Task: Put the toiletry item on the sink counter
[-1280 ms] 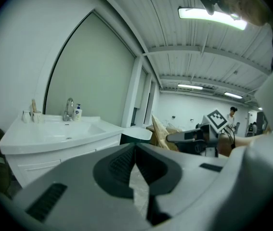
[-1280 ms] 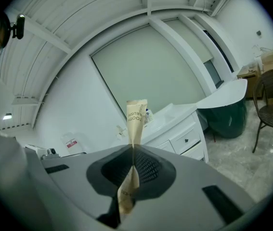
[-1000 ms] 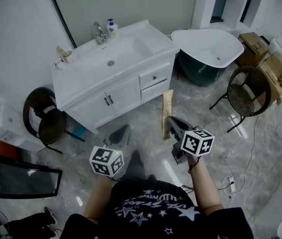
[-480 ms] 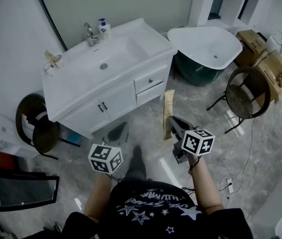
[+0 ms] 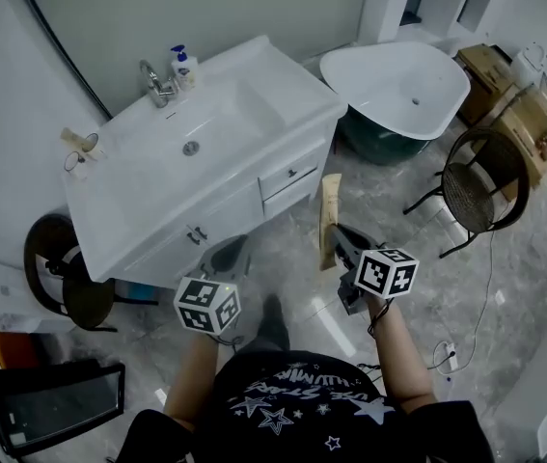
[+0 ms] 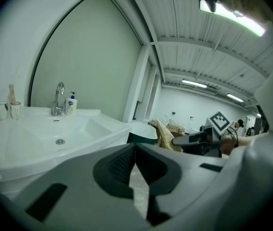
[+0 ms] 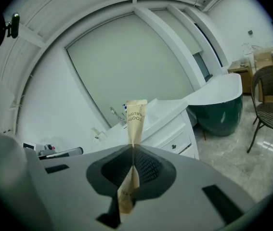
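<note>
A tan paper toothbrush packet [image 5: 328, 218] [image 7: 136, 115] stands upright, and my right gripper [image 5: 335, 233] [image 7: 132, 147] is shut on its lower part. It hangs over the marble floor, just in front of the white sink counter [image 5: 287, 99] [image 7: 161, 110] [image 6: 35, 136]. My left gripper [image 5: 234, 251] [image 6: 135, 146] is shut with nothing in it, low before the cabinet doors. In the left gripper view the right gripper [image 6: 175, 141] and its packet [image 6: 163, 133] show at the right. On the counter are a faucet [image 5: 154, 80] [image 6: 58, 99], a soap bottle [image 5: 182, 65] [image 6: 71, 105] and cups [image 5: 80, 147] [image 6: 8, 109].
A white bathtub with a dark green shell [image 5: 398, 80] [image 7: 221, 102] stands right of the vanity. A wicker chair [image 5: 478, 189] [image 7: 271, 110] and cardboard boxes [image 5: 516, 109] are at the right. A dark round chair [image 5: 63, 270] and a black panel [image 5: 51, 405] are at the left.
The vanity has slid down and left in the head view and looks closer. Both grippers have been carried toward it, with the packet still held upright.
</note>
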A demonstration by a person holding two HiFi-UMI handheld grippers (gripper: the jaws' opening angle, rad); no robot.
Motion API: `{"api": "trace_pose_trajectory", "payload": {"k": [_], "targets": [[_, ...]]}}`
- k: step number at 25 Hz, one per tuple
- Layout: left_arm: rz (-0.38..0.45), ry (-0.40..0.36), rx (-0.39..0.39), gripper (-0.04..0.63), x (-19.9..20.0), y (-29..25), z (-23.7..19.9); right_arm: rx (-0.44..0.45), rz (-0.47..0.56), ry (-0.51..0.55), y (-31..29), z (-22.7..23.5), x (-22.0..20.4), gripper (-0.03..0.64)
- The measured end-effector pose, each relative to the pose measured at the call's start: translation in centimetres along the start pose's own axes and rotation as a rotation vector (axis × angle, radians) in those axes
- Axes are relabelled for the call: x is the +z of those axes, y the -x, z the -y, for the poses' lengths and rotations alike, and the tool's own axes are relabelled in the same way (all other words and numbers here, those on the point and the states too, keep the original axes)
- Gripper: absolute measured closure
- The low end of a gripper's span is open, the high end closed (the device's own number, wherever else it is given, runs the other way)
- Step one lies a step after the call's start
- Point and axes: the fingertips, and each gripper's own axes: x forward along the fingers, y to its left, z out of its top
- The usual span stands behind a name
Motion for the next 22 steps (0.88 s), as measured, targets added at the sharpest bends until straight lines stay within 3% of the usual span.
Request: {"api": "trace_pose_trajectory", "payload": {"k": [13,22], "targets": [[-0.023,0.073,-0.01,0.575,2.1,-5.3,-9.4,-0.061,-0.072,0.025,-8.5,1.0,3.7,0.595],[-0.038,0.092,-0.061,0.575,3.2,-9.2,-13.2,-0.101,-0.078,0.027,-13.7,2.2,5.9,0.595]]}}
